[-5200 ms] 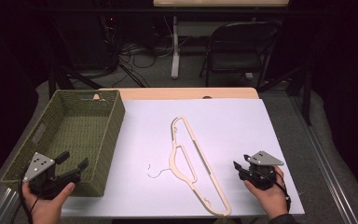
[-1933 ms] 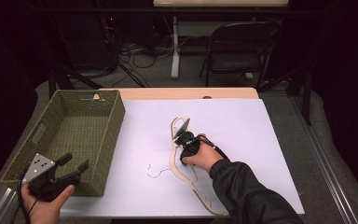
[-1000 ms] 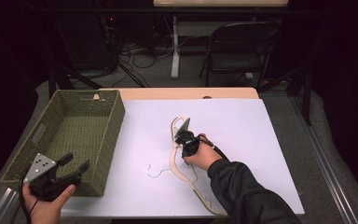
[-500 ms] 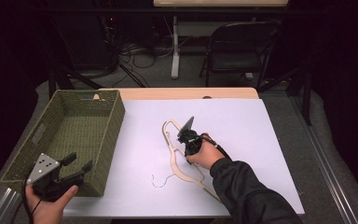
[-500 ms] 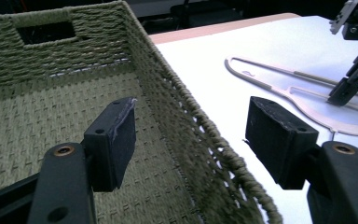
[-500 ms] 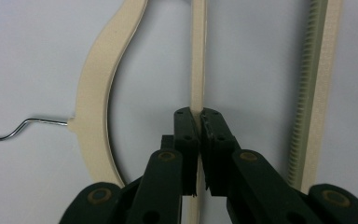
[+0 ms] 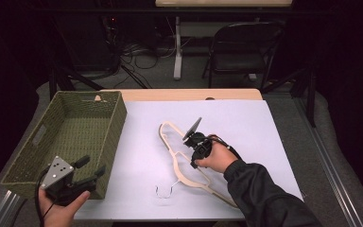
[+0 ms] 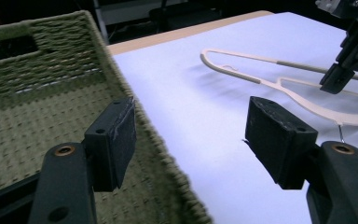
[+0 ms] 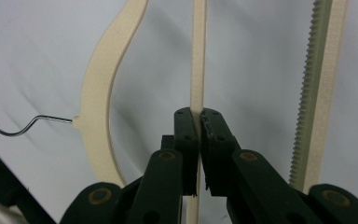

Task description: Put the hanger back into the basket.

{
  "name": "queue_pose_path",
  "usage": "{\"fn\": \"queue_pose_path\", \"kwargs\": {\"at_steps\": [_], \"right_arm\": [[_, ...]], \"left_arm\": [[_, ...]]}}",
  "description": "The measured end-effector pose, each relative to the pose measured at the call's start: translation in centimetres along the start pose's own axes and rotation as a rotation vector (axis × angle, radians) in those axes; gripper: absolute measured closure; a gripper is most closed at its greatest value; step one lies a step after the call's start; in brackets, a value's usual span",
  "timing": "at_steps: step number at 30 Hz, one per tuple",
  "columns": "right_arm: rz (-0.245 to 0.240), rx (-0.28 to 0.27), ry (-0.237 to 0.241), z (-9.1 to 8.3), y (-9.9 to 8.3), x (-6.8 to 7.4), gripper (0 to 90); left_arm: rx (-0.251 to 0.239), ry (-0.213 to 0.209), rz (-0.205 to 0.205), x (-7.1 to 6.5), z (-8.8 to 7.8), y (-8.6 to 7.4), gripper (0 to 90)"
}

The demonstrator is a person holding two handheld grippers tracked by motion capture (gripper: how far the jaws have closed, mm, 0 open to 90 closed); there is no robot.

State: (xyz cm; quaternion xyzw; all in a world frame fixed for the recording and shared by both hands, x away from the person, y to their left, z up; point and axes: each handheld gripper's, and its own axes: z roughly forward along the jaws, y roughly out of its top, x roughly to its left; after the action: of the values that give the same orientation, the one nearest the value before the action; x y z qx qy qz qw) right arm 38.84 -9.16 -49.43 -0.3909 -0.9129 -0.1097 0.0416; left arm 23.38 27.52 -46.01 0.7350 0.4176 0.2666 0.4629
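Observation:
A cream wooden hanger (image 7: 176,160) with a metal hook (image 7: 163,191) lies slanted on the white table (image 7: 264,127). My right gripper (image 7: 193,161) is shut on its thin middle bar, and the right gripper view shows both jaws pressed on that bar (image 9: 198,84), with the hook (image 9: 9,127) off to the left. My left gripper (image 7: 90,166) stands open at the near right corner of the green woven basket (image 7: 117,124), with nothing between its pads (image 8: 116,135). The left gripper view shows the hanger (image 8: 261,81) farther off.
The basket's inside (image 8: 32,107) holds nothing. A strip of bare wood (image 7: 179,94) runs along the table's far edge. Beyond it stand a folding chair (image 7: 241,52) and floor cables (image 7: 137,52). A metal rail (image 7: 4,208) lies at the near left.
The right gripper, shut on the hanger, has drawn it leftward and turned it; its far end swung toward the basket and the hook slid nearer. The left gripper has hardly moved.

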Motion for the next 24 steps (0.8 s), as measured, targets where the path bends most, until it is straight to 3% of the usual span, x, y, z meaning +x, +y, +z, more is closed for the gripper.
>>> {"fn": "queue_pose_path", "kwargs": {"at_steps": [6,12,21,24], "right_arm": [[-0.074,0.014,0.007,-0.3,-1.0,0.0,85.5],[-0.143,-0.025,0.034,-0.8,-1.7,-0.7,85.5],[-0.325,-0.020,0.002,-0.3,-1.9,-0.4,85.5],[-0.362,-0.025,0.039,0.0,-2.0,-0.1,85.5]], "left_arm": [[0.019,-0.055,0.045,-1.8,1.4,0.1,33.8],[0.049,-0.116,0.070,-3.2,3.0,-0.4,34.7],[0.094,-0.168,0.097,-4.4,5.0,-1.4,35.9],[0.108,-0.188,0.119,-4.9,5.6,-1.5,35.9]]}}
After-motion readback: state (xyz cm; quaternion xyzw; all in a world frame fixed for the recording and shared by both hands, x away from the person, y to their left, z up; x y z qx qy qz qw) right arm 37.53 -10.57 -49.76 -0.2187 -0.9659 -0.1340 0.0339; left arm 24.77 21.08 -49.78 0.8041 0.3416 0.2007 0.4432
